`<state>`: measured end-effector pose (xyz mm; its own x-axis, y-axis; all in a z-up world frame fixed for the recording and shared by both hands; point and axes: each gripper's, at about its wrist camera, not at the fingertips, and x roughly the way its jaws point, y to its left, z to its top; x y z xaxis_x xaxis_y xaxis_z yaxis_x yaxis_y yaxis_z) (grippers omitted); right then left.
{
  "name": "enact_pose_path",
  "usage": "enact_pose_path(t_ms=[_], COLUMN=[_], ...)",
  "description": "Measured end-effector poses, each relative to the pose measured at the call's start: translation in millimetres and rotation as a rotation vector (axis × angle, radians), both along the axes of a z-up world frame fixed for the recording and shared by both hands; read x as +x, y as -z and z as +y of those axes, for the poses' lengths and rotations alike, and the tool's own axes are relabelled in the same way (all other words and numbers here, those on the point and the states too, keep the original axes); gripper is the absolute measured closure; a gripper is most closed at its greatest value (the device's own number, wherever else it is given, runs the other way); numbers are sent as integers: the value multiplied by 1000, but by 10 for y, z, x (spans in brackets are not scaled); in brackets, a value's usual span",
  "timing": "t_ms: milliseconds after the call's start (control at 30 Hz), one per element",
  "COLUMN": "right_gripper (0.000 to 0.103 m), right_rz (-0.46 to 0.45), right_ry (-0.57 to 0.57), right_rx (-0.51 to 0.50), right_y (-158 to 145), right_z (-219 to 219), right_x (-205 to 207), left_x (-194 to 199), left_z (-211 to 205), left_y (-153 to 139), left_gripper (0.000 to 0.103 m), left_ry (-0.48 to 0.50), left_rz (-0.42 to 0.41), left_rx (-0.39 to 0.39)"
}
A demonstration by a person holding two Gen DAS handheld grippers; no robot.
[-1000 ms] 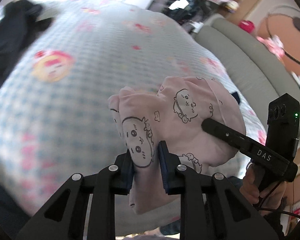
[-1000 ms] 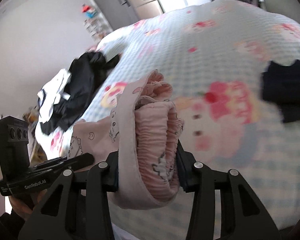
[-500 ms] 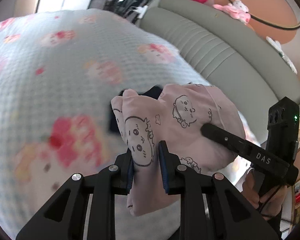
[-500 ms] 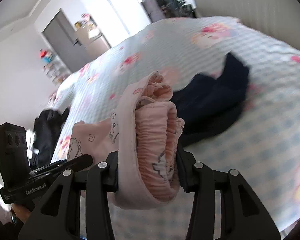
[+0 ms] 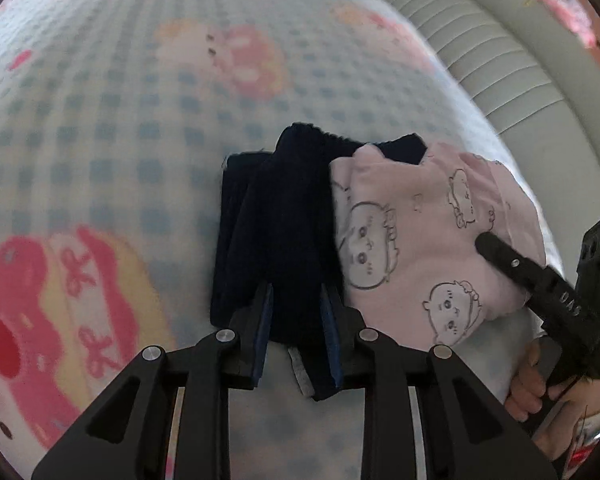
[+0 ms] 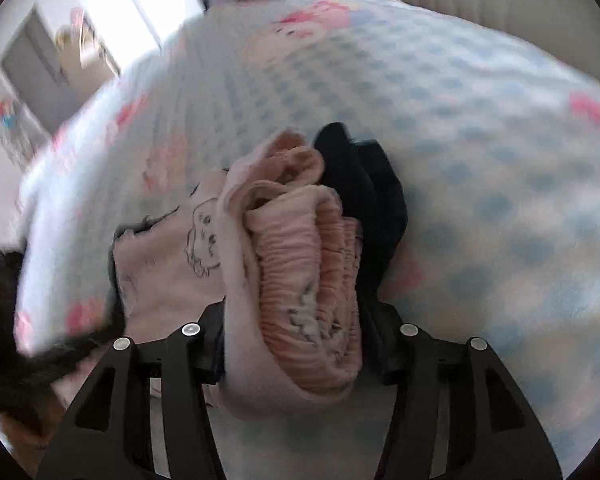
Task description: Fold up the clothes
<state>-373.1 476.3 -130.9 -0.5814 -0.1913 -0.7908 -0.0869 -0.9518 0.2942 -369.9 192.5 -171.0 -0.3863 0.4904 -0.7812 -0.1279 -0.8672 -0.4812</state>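
Since half a second ago, the pink garment has left the left gripper (image 5: 296, 320), whose jaws now stand spread with only the dark folded garment (image 5: 276, 232) seen between them — whether the pads touch that cloth cannot be told. Nearest in the right wrist view, the right gripper (image 6: 296, 336) pinches the pink printed garment (image 6: 300, 272) by its bunched, gathered edge; the bundle now lies partly on top of the dark piece, on the checked bedspread (image 5: 100, 128).

Judging from this, the risk is disorder: held at one end only, the pink folds could slump or fan open if the right gripper lets go abruptly, and any drag could pull the dark garment askew beneath it.

Farther off, the grey headboard (image 5: 520, 92) curves behind. Much is unclear — motion blur smears the bedspread, the pink bundle's underside is hidden, and a dark blurred shape (image 6: 28, 360) at the right view's lower left is probably the other tool.
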Motion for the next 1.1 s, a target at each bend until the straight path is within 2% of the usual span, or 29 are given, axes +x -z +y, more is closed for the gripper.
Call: enact_pose_path(t_ms=[67, 133, 167, 200, 233, 267, 300, 333, 367, 467, 533, 567, 633, 700, 1033, 1100], right_gripper=[40, 40, 40, 40, 40, 39, 39, 39, 39, 48, 50, 52, 55, 53, 51, 46], right_rz=[39, 84, 111, 150, 192, 230, 251, 258, 265, 243, 171, 137, 90, 86, 123, 130], right_ry=[14, 36, 40, 61, 100, 138, 153, 150, 140, 31, -77, -102, -74, -56, 7, 20], right_rx=[1, 45, 68, 123, 210, 308, 360, 368, 355, 243, 158, 142, 188, 195, 155, 147], right_y=[-131, -305, -387, -484, -585, -676, -732, -761, -782, -721, -555, -468, -306, -284, -381, -400], right_z=[1, -24, -51, -82, -106, -142, -176, -188, -196, -264, -351, -369, -300, -273, -233, -225], right_x=[67, 149, 200, 275, 354, 424, 467, 483, 497, 451, 378, 342, 323, 347, 510, 543], left_x=[90, 218, 290, 362, 434, 438, 442, 405, 368, 211, 108, 62, 93, 150, 160, 187], left_z=[-25, -42, -38, -33, -29, 4, 37, 96, 154, 349, 456, 504, 525, 549, 536, 517], left_y=[-148, -376, -471, -567, -662, -679, -695, -676, -657, -506, -280, -135, 45, 34, -241, -378], left_gripper=[74, 74, 70, 62, 58, 58, 58, 58, 58, 58, 58, 58, 58, 58, 58, 58], left_ry=[-1, -25, -42, -59, -76, -60, -43, -20, 4, 64, 86, 92, 74, 67, 96, 99], left_rz=[71, 173, 211, 248, 286, 292, 298, 290, 282, 236, 133, 70, 28, 65, 130, 166], left_rx=[-9, -14, -32, -50, -68, -41, -15, 1, 17, 26, 41, 39, 64, 58, 34, 9])
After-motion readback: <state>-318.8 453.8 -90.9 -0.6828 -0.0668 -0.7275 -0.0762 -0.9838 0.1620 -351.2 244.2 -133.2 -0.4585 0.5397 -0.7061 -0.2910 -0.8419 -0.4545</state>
